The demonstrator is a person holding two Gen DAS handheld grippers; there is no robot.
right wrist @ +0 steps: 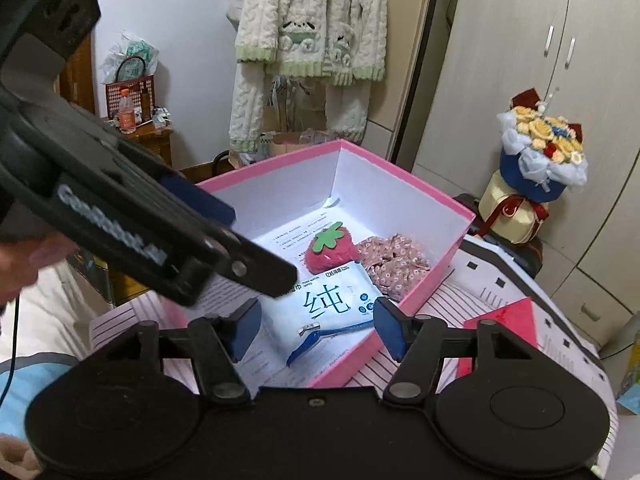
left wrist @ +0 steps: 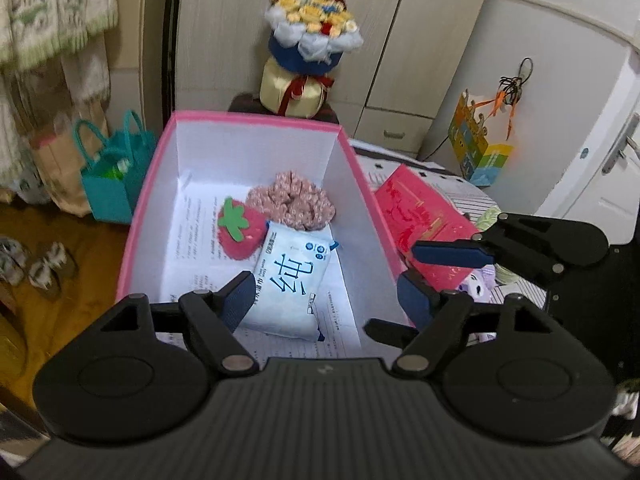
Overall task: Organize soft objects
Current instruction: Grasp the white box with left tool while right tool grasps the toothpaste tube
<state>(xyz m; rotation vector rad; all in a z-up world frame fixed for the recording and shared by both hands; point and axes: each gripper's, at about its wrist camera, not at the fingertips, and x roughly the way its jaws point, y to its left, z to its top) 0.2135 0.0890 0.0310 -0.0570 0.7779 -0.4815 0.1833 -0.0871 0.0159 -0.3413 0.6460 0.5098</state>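
The pink box (left wrist: 248, 120) contains the wipes pack (left wrist: 292, 276), the strawberry plush (left wrist: 240, 236) and the floral scrunchie (left wrist: 296, 204), while the left claw (left wrist: 326, 300) and the right claw (right wrist: 316, 326) are both spread above the pack, gripping nothing.

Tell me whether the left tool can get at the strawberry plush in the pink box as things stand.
Probably yes. The left tool is open above the open pink box, and the strawberry plush lies uncovered beyond the wipes pack, which only touches its side.
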